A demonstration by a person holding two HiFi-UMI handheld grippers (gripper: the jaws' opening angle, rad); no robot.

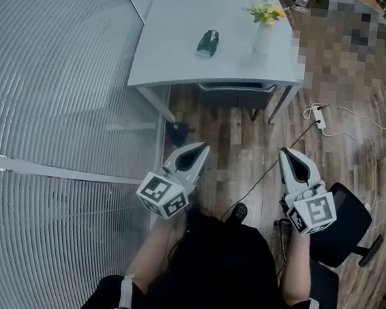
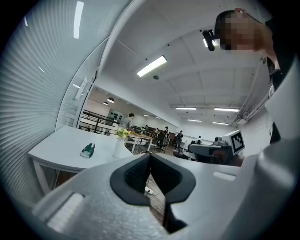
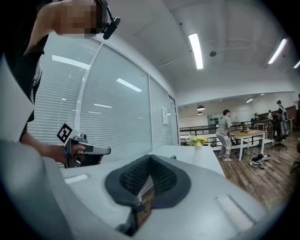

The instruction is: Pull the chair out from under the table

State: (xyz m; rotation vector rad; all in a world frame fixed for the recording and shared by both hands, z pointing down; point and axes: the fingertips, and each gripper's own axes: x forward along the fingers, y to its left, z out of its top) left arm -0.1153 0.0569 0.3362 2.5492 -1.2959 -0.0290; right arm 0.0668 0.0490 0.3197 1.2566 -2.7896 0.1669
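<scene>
A dark chair (image 1: pixel 237 94) is tucked under the near edge of a white table (image 1: pixel 169 52); only its back rail and seat edge show. My left gripper (image 1: pixel 203 146) hovers well short of the table, over the wooden floor, shut with nothing in it. Level with it to the right, my right gripper (image 1: pixel 284 152) is also shut and empty. Each gripper's camera sees the other one: the right gripper (image 2: pixel 220 151) in the left gripper view, the left gripper (image 3: pixel 101 150) in the right gripper view. The table (image 2: pixel 61 150) lies ahead at the left.
On the table are a green object (image 1: pixel 208 42) and a white vase of yellow flowers (image 1: pixel 264 27). A glass wall with blinds (image 1: pixel 48 101) runs along the left. A black cable and a power strip (image 1: pixel 318 117) lie on the floor. A black office chair (image 1: pixel 343 224) stands at my right.
</scene>
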